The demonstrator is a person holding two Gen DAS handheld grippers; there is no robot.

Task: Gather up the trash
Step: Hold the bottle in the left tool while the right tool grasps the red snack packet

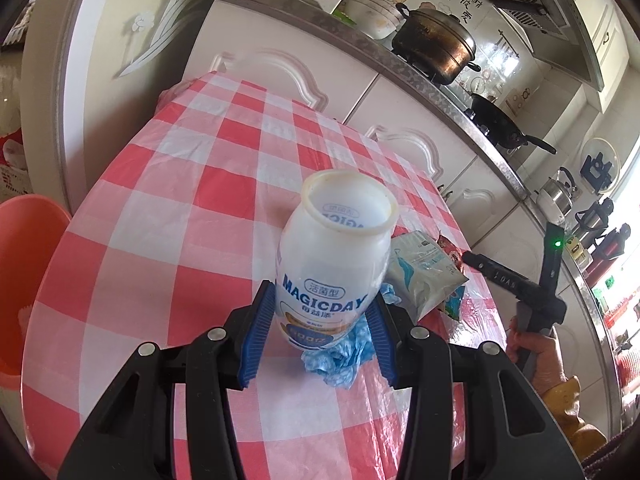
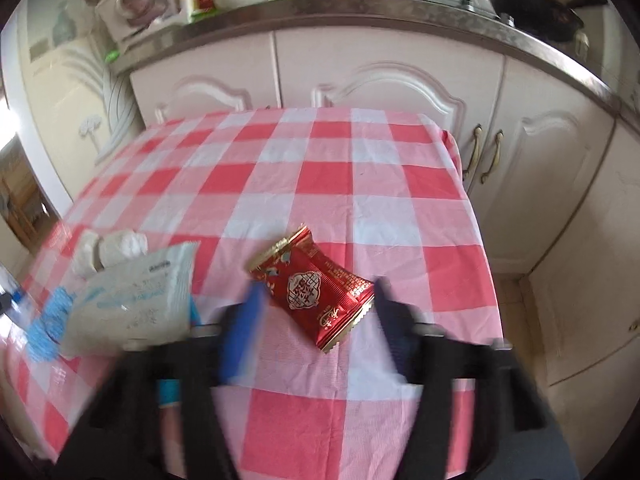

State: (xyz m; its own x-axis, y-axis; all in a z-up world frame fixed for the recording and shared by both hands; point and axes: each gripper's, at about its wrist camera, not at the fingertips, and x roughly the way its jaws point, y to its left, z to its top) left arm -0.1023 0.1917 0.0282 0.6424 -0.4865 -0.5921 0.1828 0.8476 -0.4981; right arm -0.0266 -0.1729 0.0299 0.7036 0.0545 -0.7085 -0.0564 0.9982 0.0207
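The left gripper [image 1: 318, 324] is closed on the bottle [image 1: 334, 256], its blue pads pressing the lower part of the label from both sides. The bottle is open at the top and leans a little; it is over the near part of the table [image 1: 160, 208], just above a crumpled blue wipe [image 1: 340, 354]. An orange bin [image 1: 24, 280] stands beside the left edge of the table.

The right gripper [image 2: 316, 300] has its jaws apart, and the red wrapper [image 2: 316, 286] lies flat on the cloth between them, near the right edge. The pads do not press it. The view is blurred, so I cannot tell how close the tips are to the cloth. A white packet [image 2: 132, 296] lies to the left of the wrapper, toward the near left corner.

Risks, as I judge them: the bottle is smooth and held low, so it may tip or slip on the way to the bin. The wrapper is thin and flat; the jaws may close over it and catch the tablecloth instead, or push it off the right edge.
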